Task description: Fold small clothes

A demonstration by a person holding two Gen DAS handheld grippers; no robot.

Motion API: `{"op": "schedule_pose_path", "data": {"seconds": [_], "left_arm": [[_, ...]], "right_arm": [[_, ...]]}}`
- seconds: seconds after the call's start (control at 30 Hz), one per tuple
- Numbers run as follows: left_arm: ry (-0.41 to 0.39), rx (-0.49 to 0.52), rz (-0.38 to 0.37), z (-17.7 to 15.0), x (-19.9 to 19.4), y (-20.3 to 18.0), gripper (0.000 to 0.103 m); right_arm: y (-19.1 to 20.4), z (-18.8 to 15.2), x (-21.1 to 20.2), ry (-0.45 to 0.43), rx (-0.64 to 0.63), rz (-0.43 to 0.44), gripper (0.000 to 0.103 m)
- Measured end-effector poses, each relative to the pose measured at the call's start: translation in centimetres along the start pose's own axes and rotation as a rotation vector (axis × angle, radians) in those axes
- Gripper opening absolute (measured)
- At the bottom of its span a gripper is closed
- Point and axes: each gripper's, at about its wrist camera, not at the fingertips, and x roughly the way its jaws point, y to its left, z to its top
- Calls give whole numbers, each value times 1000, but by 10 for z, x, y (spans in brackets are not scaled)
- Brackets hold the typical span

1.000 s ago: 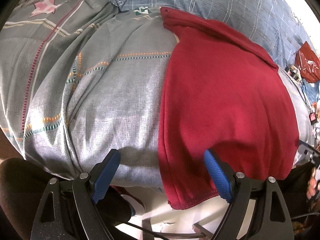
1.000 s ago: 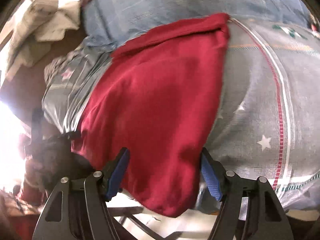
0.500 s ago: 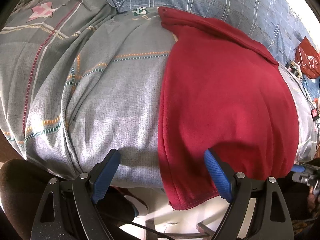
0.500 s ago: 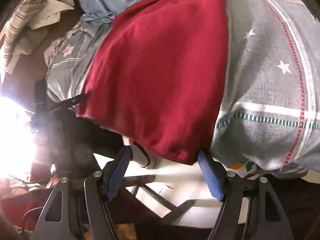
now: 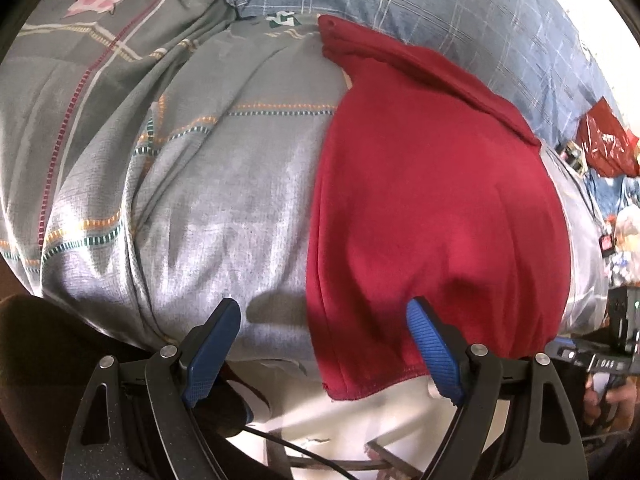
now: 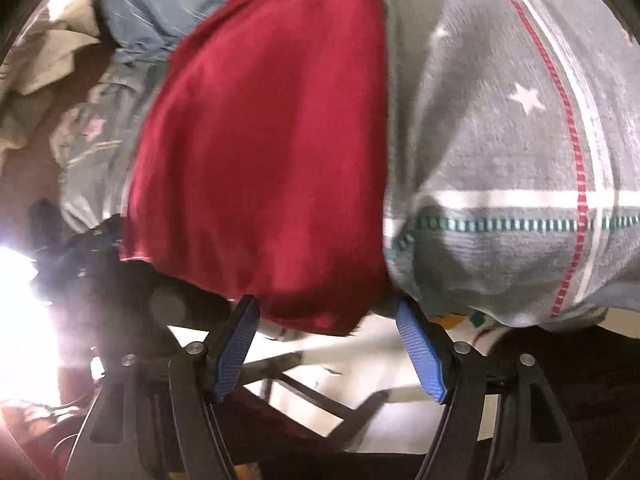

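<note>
Red fleece garment awaits its hem pickup: left gripper and right gripper gape empty, needing to pinch corners.

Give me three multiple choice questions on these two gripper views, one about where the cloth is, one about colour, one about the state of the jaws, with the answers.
1. Where does the red cloth lie?
A. Flat on the floor
B. Draped over the grey patterned bedding, its hem hanging past the edge
C. Stuffed under the blue checked bedding

2. What colour are the pads on the left gripper?
A. Blue
B. Yellow
C. White

3. How do the jaws of the right gripper stand?
A. Shut on the cloth
B. Shut on nothing
C. Open, either side of the cloth's lower corner

Answers:
B, the cloth's stitched hem hangs over the bedding's edge.
A, both ribbed pads are blue.
C, a wide gap shows between the pads, neither pressing the cloth.
</note>
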Motion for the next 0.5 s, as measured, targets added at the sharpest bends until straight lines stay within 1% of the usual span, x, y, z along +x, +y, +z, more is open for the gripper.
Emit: {"op": "schedule_pose_path", "data": {"seconds": [0.03,0.1,0.23,0.3,0.33,0.4,0.43,0.5], "left_arm": [[3,-1,4,0,1,0,85],[13,-5,2,-2,3,2,85],[21,12,-20,-4,3,-2,85],[24,27,-25,-3,4,-4,81],[25,34,-24,-1,5,-5,78],[26,47,-32,1,7,-8,70],[29,51,-37,2,9,-9,68],[25,60,-24,4,11,-10,61]], "right_arm": [[-2,-1,-1,-4,3,11,73],[4,-2,-9,-41,-12,102,72],[19,0,-23,-72,-73,238,72],[16,2,-25,-84,-62,288,72],[16,2,-24,-88,-50,296,72],[10,2,-19,-78,-30,277,73],[6,2,-16,-71,-27,269,73],[3,3,-12,-61,-16,260,73]]}}
